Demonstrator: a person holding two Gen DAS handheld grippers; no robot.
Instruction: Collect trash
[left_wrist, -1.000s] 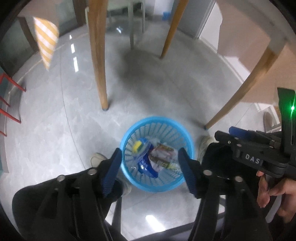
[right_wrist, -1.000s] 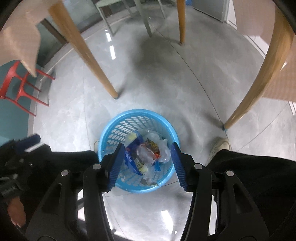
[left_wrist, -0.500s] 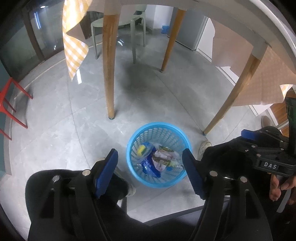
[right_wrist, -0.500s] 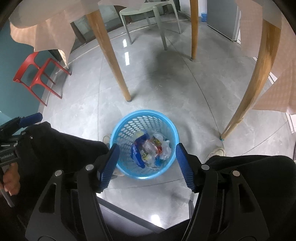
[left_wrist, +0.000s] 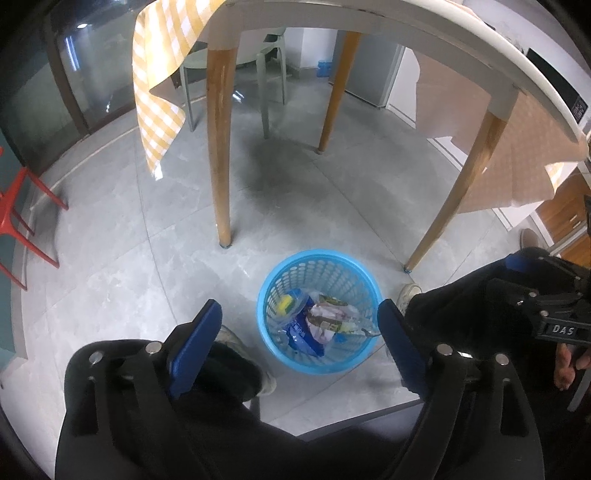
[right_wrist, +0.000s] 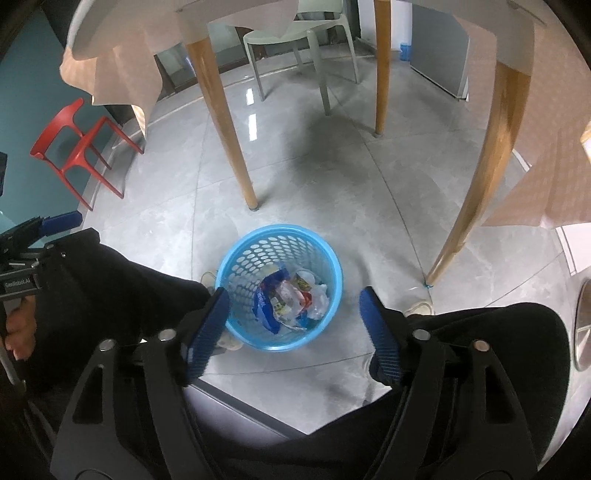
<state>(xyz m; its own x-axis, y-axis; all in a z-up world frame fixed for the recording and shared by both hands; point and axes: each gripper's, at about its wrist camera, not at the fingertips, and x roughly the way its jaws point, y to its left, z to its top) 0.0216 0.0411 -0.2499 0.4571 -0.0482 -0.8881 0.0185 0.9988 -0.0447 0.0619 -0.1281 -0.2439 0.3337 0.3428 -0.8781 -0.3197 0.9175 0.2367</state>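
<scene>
While both jaws are opening, empty: trash (left_wrist: 318, 320) in basket (left_wrist: 291, 269) below each hand-held gripper (left_wrist: 300, 341).

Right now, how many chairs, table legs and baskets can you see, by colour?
Red chair: 1
Pale green chair: 1
Wooden table legs: 3
Blue basket: 1
Total: 6
</scene>
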